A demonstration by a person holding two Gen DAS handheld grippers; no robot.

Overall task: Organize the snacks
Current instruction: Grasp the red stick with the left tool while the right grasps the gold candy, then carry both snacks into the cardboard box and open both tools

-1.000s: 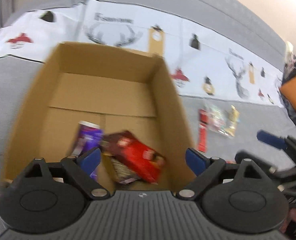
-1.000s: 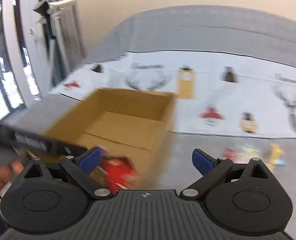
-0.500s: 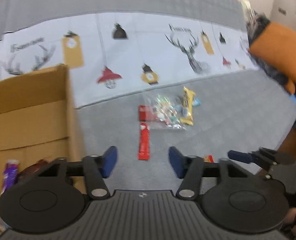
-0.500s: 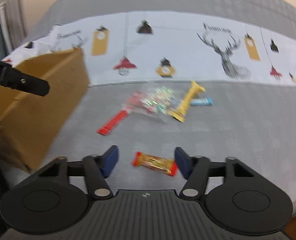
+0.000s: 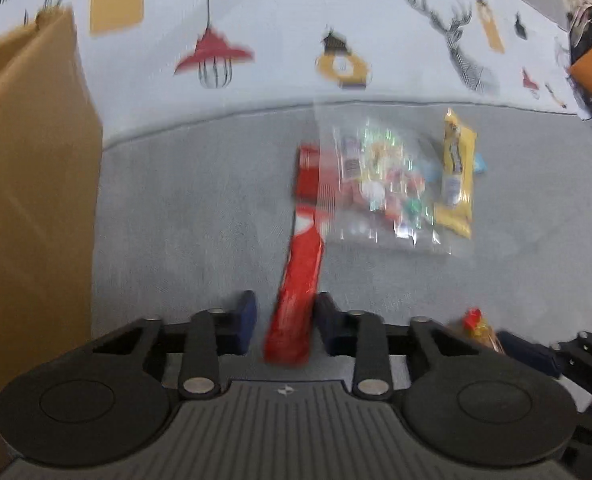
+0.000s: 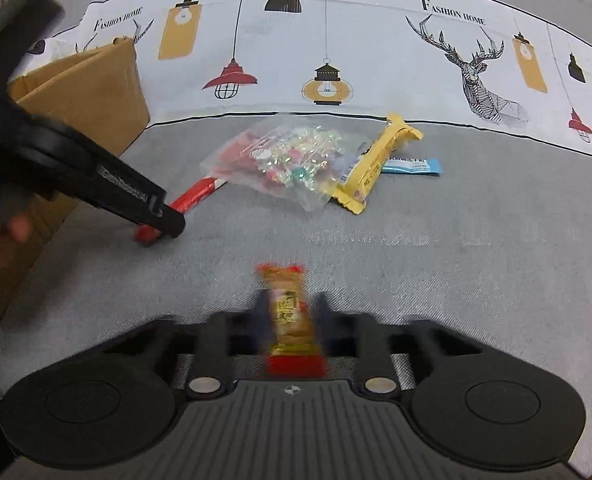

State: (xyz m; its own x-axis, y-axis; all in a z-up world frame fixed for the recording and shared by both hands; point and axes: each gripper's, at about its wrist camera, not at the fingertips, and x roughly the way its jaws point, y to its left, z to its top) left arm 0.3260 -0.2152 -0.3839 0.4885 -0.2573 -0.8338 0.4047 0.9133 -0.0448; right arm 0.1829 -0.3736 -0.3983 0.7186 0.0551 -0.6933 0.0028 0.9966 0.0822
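Both grippers have just been closing, and each is now narrowing around a snack on the grey cover of the bed. The left gripper (image 5: 284, 322) is straddling the near end of the long red stick pack (image 5: 299, 280); its jaws have come in from wide open a second ago, yet a sliver of gap is showing on the left side in the blurred left wrist view, so I cannot tell whether the pads are pressing. The right gripper (image 6: 290, 312) is pinching in on the small orange-and-red snack bar (image 6: 290, 312), which is lying near the front edge of the bed; there the fingers are blurred but sitting tight against both sides of the wrapper, so it looks grasped. A second ago both cameras were looking into the cardboard box (image 5: 32, 184) at the left edge, with a red pack and a purple one already inside; now both are looking at the loose pile. That suggests one delivery is finished and the next pair of picks is beginning. The clear candy bag (image 6: 280, 164), the yellow bar (image 6: 371, 166) and the blue packet (image 6: 413, 166) are lying together near the patterned sheet (image 6: 375, 60), untouched.
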